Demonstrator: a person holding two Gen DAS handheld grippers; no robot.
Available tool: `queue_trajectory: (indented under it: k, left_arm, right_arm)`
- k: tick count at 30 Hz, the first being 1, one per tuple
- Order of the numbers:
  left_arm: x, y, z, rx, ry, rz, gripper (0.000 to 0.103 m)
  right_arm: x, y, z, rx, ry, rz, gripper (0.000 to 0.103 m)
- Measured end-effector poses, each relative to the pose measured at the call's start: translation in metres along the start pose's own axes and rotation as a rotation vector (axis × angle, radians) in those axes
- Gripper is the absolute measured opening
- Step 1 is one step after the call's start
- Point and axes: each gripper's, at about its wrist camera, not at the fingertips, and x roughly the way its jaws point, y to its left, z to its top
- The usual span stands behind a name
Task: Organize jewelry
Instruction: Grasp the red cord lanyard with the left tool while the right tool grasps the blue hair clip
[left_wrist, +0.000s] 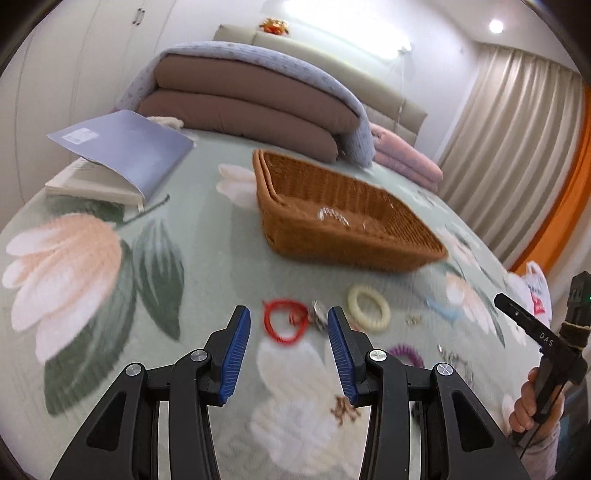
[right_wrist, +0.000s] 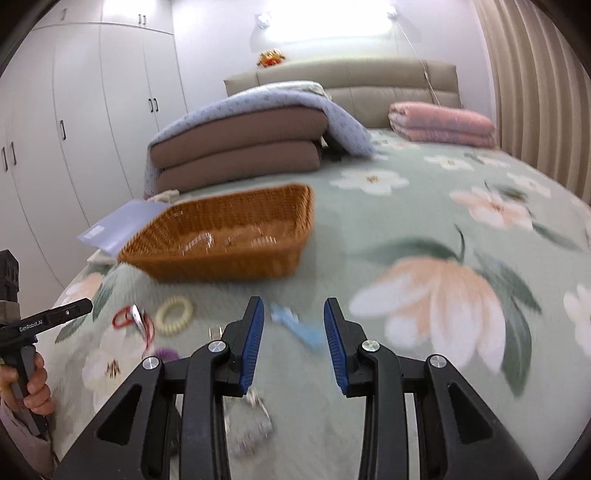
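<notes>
Green bedspread (left_wrist: 207, 280) printed with large pale flowers covers the bed, and the jewelry is scattered across its near end. Both tools hang above it with their blue-padded jaws spread wide and nothing between them.

Seen from the left wrist, the left gripper (left_wrist: 289, 314) points at a red cord bracelet (left_wrist: 285, 320), which lies on the cloth framed by the two pads without touching them. A small silvery piece (left_wrist: 318, 314) sits against the bracelet's right edge, too blurred to identify. Just right of that is a cream ring-shaped bracelet (left_wrist: 368, 307) with a ribbed rim, and nearer the camera a purple coiled band (left_wrist: 406, 352) peeks out beside the right finger. A brownish trinket (left_wrist: 345, 408) lies low by the same finger.

From the right wrist, the right gripper (right_wrist: 294, 309) hovers over a light blue piece (right_wrist: 299, 328) lying slantwise between its pads. A silvery chain-like item (right_wrist: 251, 424) lies closer, under the left finger, smeared by blur.

Farther up the bed stands a brown wicker basket (left_wrist: 332, 236), holding a few clear or silvery pieces (left_wrist: 334, 216). A grey-blue folder (left_wrist: 129, 147) lies to its left, with folded quilts (left_wrist: 251, 110) beyond.
</notes>
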Motion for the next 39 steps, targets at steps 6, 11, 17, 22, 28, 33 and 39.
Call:
queue_trajectory:
  k: [6, 11, 17, 22, 28, 33, 39]
  left_arm:
    - [0.008, 0.006, -0.004, 0.012, -0.025, 0.051, 0.045]
    - [0.031, 0.012, -0.005, -0.010, 0.072, 0.077, 0.045]
    - [0.047, 0.008, 0.001, 0.005, 0.109, 0.075, 0.045]
    - [0.055, 0.004, 0.004, 0.029, 0.120, 0.101, 0.045]
    - [0.062, 0.005, 0.009, 0.027, 0.122, 0.109, 0.045]
    - [0.066, 0.000, 0.008, 0.056, 0.133, 0.142, 0.042]
    - [0.067, -0.006, 0.005, 0.088, 0.130, 0.180, 0.019]
  right_arm:
    - [0.006, -0.021, -0.015, 0.047, 0.037, -0.024, 0.036]
    - [0.028, -0.020, -0.008, 0.016, 0.110, -0.004, 0.036]
    - [0.055, -0.014, -0.002, -0.046, 0.201, 0.040, 0.036]
    - [0.072, -0.020, 0.003, -0.076, 0.245, 0.047, 0.036]
    - [0.092, -0.016, 0.007, -0.097, 0.296, 0.087, 0.041]
    - [0.097, 0.006, -0.002, -0.215, 0.308, 0.039, 0.040]
    - [0.096, 0.014, -0.007, -0.252, 0.296, 0.031, 0.020]
